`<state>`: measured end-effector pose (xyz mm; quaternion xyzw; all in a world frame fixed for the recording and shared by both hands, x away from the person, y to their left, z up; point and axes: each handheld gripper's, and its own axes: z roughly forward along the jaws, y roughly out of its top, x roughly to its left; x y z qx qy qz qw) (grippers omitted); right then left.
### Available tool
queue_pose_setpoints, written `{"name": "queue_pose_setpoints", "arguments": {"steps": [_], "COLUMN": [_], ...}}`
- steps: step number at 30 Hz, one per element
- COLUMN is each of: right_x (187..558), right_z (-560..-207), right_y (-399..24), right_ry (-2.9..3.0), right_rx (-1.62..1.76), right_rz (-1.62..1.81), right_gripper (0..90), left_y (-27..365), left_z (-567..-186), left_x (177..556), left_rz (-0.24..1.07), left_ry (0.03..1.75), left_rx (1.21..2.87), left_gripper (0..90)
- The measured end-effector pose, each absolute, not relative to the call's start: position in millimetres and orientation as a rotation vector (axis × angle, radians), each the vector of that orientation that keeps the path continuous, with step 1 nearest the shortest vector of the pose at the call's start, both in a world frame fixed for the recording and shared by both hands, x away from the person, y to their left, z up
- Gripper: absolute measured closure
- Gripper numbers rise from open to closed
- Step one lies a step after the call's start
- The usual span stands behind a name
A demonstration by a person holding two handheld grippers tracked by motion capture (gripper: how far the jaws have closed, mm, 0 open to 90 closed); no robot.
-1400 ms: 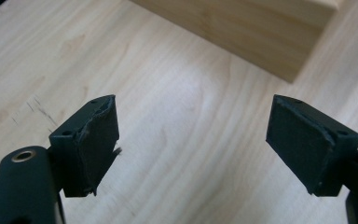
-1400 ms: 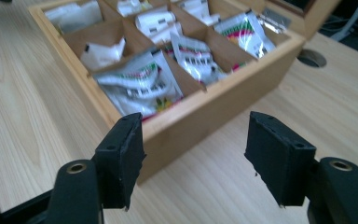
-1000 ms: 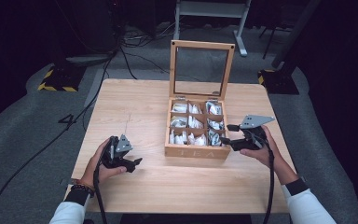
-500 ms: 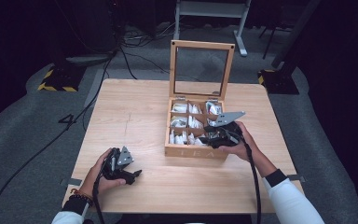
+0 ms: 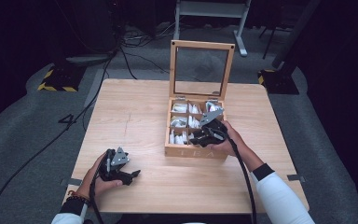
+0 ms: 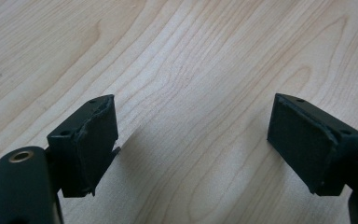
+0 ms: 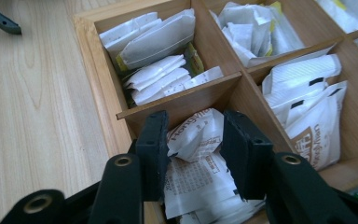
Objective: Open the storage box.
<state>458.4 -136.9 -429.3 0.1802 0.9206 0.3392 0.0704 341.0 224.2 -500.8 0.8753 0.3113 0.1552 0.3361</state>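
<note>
Right gripper view shows our right gripper (image 7: 193,154) narrowing on a tea sachet (image 7: 196,135) at lower centre, so we squeeze squarely; left gripper (image 6: 191,149) gapes empty

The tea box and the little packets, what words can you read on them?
"TEA" on the front wall of the wooden box.
"Hongyuan", partly hidden, on the white sachet between the jaws of the right gripper, which have just been closing.
Small print on the sachet below: too small to read.
Brown logo on the sachet in the next compartment: blurred.
</note>
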Motion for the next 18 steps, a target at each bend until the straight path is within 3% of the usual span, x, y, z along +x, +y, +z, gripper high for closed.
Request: {"name": "queue_pose_setpoints", "arguments": {"steps": [5,14,18], "right_x": [462,461,459], "right_z": [-435,-439,-438], "right_y": [-131,-123,-126], "right_ry": [2.808,2.854,2.830], "right_rx": [0.539,0.495,0.491], "right_rz": [0.972,0.850,0.871], "right_gripper": [64.4,84.1,85.9], "left_y": [225,225,225], "left_z": [-502,-504,-504], "left_x": [342,343,344], "left_rz": [0.378,0.344,0.327], "left_ry": [0.817,0.826,0.836], "left_rx": [2.267,2.255,2.252], "left_gripper": [16.5,16.4,16.3]}}
